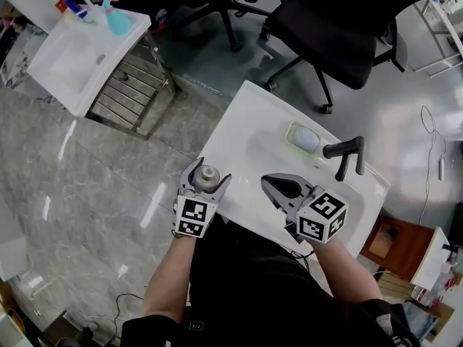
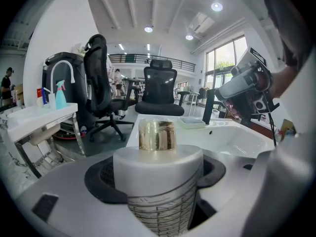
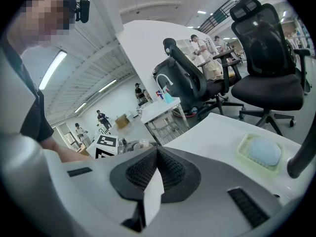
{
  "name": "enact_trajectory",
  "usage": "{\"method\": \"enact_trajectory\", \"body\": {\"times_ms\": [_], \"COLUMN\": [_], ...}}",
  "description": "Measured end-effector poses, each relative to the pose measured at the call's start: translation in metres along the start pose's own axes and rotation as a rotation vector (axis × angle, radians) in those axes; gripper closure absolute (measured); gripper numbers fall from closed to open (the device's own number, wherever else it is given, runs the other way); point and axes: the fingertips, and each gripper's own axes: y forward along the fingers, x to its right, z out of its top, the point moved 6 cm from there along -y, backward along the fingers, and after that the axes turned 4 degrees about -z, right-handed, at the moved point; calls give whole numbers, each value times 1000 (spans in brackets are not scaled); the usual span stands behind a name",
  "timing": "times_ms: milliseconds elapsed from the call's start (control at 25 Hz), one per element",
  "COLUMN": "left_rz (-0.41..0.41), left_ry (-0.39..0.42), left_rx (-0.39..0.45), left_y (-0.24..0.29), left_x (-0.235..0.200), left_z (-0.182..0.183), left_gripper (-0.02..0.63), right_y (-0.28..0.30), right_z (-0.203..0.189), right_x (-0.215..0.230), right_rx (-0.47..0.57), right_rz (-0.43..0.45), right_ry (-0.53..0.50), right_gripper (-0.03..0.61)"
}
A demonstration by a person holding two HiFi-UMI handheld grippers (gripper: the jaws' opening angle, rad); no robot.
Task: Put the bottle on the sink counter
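A white bottle with a gold metal cap stands upright between the jaws of my left gripper, which is shut on its body. It is at the near left edge of the white sink counter; whether its base touches the counter is hidden. My right gripper hovers over the basin to the right, shut with nothing between its black pads.
A black faucet and a soap dish sit at the counter's far right. Two black office chairs stand beyond it. A second white sink with a blue spray bottle is far left across the grey floor.
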Motion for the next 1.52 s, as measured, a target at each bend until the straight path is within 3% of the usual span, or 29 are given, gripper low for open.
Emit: {"method": "enact_trajectory", "body": {"times_ms": [520, 1200, 1520], "left_rz": [32, 21, 38], "left_ry": [18, 54, 50], "left_rx": [-11, -112, -122], "left_y": [-4, -12, -16], "left_x": [1, 10, 11], "left_z": [-4, -14, -15], "left_gripper": [261, 261, 261], "right_y": [0, -4, -2], "right_z": [-3, -2, -4], "right_x": [-2, -6, -12], "right_rx": [-3, 5, 3], "right_rz": [2, 18, 28], "right_ry": [0, -6, -6], "right_gripper": [563, 563, 563]}}
